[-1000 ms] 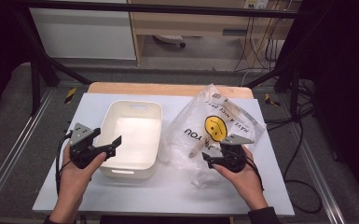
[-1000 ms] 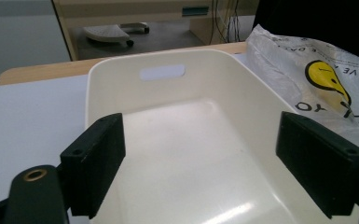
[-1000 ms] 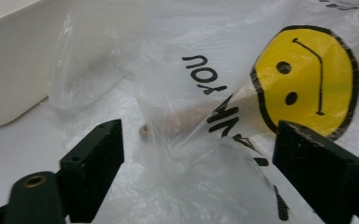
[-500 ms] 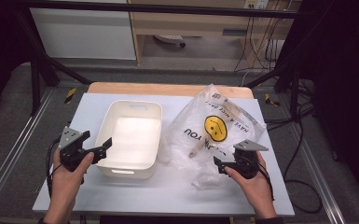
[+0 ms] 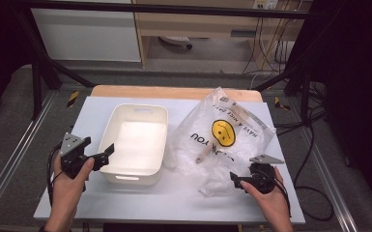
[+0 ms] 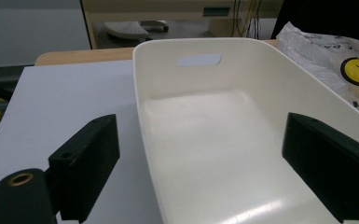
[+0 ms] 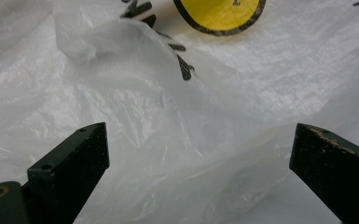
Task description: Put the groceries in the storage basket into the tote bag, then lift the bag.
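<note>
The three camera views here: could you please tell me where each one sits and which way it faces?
High view: above the person's side, facing forward and down on the table; both forearms show.
Left gripper view: on the left claw, facing the white tub past its black jaws.
Right gripper view: on the right claw, facing the smiley plastic bag.
Both gripper views share that bag.

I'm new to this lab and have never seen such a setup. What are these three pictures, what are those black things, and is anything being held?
A person stands at a table holding a hand-operated two-jaw gripper in each hand: the left gripper and the right gripper. The high view looks down from above. The other two pictures come from cameras riding on each gripper, so the black blocks are its own jaws. On the table sit an empty white tub and a crinkled clear plastic bag with a yellow smiley. Both grippers are open and hold nothing; the left faces the tub, the right the bag.
</note>
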A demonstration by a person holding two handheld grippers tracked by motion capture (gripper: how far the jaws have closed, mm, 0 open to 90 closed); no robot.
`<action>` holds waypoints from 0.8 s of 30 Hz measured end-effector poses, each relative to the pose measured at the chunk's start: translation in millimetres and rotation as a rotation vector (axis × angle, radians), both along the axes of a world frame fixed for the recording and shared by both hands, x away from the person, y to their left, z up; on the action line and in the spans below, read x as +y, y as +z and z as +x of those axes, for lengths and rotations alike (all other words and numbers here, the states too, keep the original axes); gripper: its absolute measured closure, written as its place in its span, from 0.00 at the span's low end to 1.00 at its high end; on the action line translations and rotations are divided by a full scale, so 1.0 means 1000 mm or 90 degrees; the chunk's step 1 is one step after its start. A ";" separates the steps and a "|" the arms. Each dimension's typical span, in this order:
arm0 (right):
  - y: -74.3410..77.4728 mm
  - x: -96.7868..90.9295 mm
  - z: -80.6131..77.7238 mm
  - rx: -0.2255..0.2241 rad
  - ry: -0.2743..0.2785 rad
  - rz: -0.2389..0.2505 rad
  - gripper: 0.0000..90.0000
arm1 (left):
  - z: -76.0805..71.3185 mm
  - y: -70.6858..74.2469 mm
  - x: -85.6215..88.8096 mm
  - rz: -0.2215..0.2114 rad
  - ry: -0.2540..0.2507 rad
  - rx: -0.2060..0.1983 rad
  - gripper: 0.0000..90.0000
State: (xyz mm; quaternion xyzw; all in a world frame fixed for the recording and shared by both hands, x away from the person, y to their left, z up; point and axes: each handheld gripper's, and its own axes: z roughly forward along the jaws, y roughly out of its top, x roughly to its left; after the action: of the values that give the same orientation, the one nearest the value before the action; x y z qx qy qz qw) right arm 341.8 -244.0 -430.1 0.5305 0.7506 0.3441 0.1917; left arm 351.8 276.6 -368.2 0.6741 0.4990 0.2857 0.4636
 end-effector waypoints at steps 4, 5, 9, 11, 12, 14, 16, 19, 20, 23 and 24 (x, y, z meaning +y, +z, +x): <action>-0.009 -0.003 -0.002 0.027 -0.004 -0.004 0.06 | 0.000 -0.002 -0.001 0.002 -0.003 0.004 0.12; -0.011 -0.004 -0.001 0.036 -0.002 -0.006 0.06 | 0.000 -0.002 -0.001 0.003 -0.002 0.003 0.12; -0.019 -0.001 0.002 0.065 -0.002 -0.018 0.06 | 0.000 -0.003 -0.003 0.003 -0.004 0.003 0.12; -0.022 0.002 0.003 0.067 -0.003 -0.028 0.05 | 0.000 -0.003 -0.003 0.003 -0.005 0.004 0.12; -0.022 0.003 0.003 0.065 -0.002 -0.036 0.04 | -0.001 -0.003 -0.004 0.003 -0.004 0.004 0.12; -0.023 0.005 0.004 0.062 -0.006 -0.041 0.03 | -0.001 -0.003 -0.005 0.003 -0.006 0.005 0.12; -0.024 0.007 0.004 0.061 -0.006 -0.050 0.02 | -0.001 -0.004 -0.006 0.004 -0.007 0.005 0.12; -0.024 0.009 0.004 0.054 -0.007 -0.052 0.04 | -0.001 -0.004 -0.006 0.004 -0.008 0.005 0.12; -0.024 0.010 0.004 0.053 -0.004 -0.051 0.04 | -0.001 -0.004 -0.006 0.004 -0.008 0.005 0.12; -0.024 0.011 0.005 0.053 0.000 -0.040 0.06 | -0.001 -0.003 -0.006 0.004 -0.008 0.005 0.12; -0.024 0.011 0.005 0.051 0.001 -0.041 0.06 | -0.001 -0.003 -0.006 0.004 -0.008 0.005 0.12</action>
State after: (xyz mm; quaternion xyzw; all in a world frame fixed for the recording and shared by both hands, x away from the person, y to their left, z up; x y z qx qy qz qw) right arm 346.9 -233.2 -454.0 0.5367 0.7690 0.2982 0.1780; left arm 351.1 270.9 -371.3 0.6798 0.4957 0.2817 0.4612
